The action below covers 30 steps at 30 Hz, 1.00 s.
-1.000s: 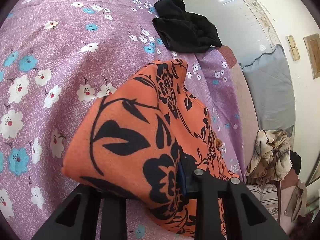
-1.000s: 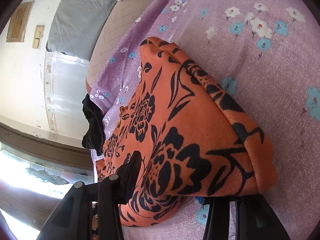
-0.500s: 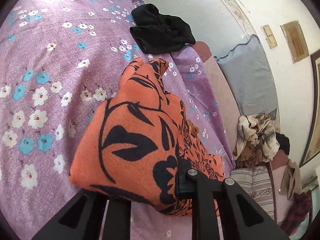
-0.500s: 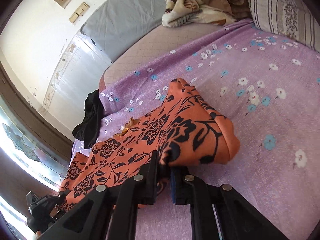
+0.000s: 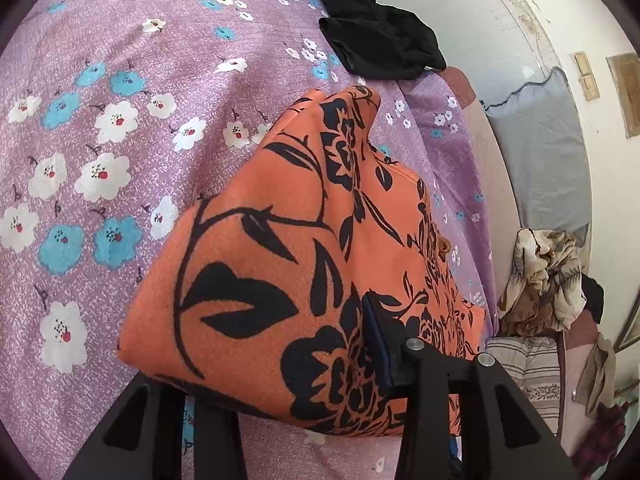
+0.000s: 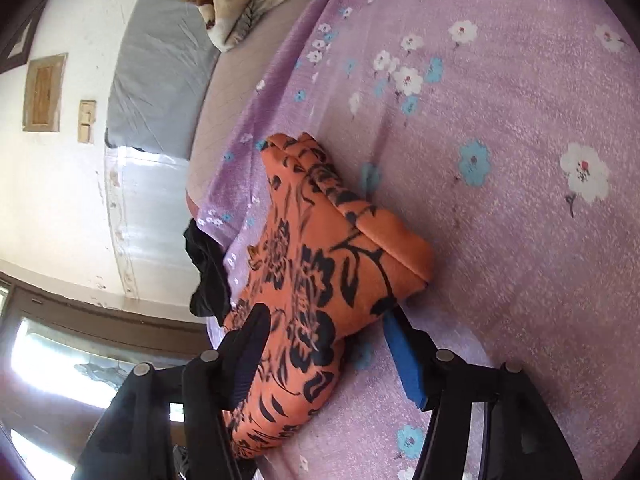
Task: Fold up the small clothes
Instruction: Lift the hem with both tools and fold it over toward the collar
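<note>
An orange garment (image 5: 280, 240) with a black flower print lies partly folded on the purple flowered bedsheet (image 5: 120, 80). It bulges over my left gripper (image 5: 296, 360), whose jaws are opening. The cloth sits between the fingers and hides the left one, and the blue pad (image 5: 376, 340) of the right one shows at its edge. In the right wrist view the orange garment (image 6: 320, 240) rests on the bedsheet (image 6: 500, 160) with a rolled fold at its far side. My right gripper (image 6: 324, 316) is opening around the near corner. The blue pad (image 6: 404, 360) stands clear of the cloth.
A black garment (image 5: 380, 48) lies crumpled at the sheet's far edge, beside the orange one (image 6: 208, 272). A grey pillow (image 5: 536, 152) leans on the wall. A crumpled beige and brown blanket (image 5: 544, 276) and a striped pillow (image 5: 524, 364) lie at the right.
My right gripper has let go of the garment's corner and spread wide, and its view has rolled. My left fingers have spread a little under the cloth.
</note>
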Available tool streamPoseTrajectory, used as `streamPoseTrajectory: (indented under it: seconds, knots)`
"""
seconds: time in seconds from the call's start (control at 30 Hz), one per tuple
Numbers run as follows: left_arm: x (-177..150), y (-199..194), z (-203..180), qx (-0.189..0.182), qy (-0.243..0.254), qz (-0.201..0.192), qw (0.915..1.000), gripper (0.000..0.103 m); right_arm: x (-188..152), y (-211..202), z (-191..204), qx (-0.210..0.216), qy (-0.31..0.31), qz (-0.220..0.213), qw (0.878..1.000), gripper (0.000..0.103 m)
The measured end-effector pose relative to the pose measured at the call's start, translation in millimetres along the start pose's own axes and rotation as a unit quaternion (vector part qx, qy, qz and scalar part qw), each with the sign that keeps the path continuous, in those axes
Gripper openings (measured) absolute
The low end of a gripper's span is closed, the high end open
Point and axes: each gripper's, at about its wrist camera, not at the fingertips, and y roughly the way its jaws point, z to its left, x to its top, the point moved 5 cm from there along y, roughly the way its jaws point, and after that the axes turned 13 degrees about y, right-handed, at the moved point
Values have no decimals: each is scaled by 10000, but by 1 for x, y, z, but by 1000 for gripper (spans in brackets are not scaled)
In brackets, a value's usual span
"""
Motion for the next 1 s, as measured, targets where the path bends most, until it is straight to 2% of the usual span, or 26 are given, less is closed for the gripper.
streamPoseTrajectory:
  seconds: [0.1,0.2,0.23,0.27,0.3,0.33,0.37,0.4,0.43,0.47,0.5,0.57,0.67,0.73,0.8,0.87,0.93,1.0]
  knots:
    - [4,2,-3,-21,-89,-78,9999,45,7,17,3,41,-60,0,10000,64]
    - [10,6,-6,7,-124,-164,9998,45,10,32,20,-25,-496,-53,9988,64]
    - [12,7,-6,22,-137,-183,9997,45,10,38,23,-121,-598,-59,9981,58]
    - [13,9,-5,54,-154,-185,9997,45,11,44,23,-328,-703,-76,9970,40]
    - [15,11,-3,89,-183,-189,9996,43,12,50,21,-598,-832,-126,9947,27]
    - [16,12,-2,139,-184,-205,9995,34,12,52,21,-776,-971,-244,9919,21]
    - [17,13,-1,173,-156,-217,9995,30,12,52,21,-776,-971,-244,9919,19]
    - [17,12,-2,182,-133,-244,9994,28,8,52,26,-900,-1199,-389,9879,18]
    - [17,11,-4,193,-89,-299,9993,25,-5,48,48,-1117,-1953,-729,9716,16]
    - [18,8,-7,216,-2,-363,9991,23,-13,43,59,-1152,-2293,-873,9626,15]
    - [19,4,-10,231,109,-423,9988,23,-21,37,70,-1142,-2527,-979,9558,15]
    - [19,-6,-15,167,239,-531,9982,21,-32,21,83,-1019,-2709,-1092,9509,15]
    - [15,-29,-19,-74,245,-531,9983,21,-54,-9,95,-994,-3086,-1278,9373,15]
    - [6,-45,-21,-122,325,-467,9983,21,-62,-31,96,-999,-3108,-1275,9366,15]
    - [-7,-59,-22,-142,494,-426,9978,21,-66,-53,87,-996,-2918,-1180,9439,15]
    - [-26,-66,-16,4,603,-341,9976,21,-71,-68,65,-1159,-2701,-1041,9501,15]
    - [-45,-62,-3,275,582,-62,9979,21,-76,-68,30,-1652,-2436,-643,9535,15]
    - [-54,-53,16,409,321,143,9985,25,-77,-62,-5,-2175,-1918,-263,9567,19]
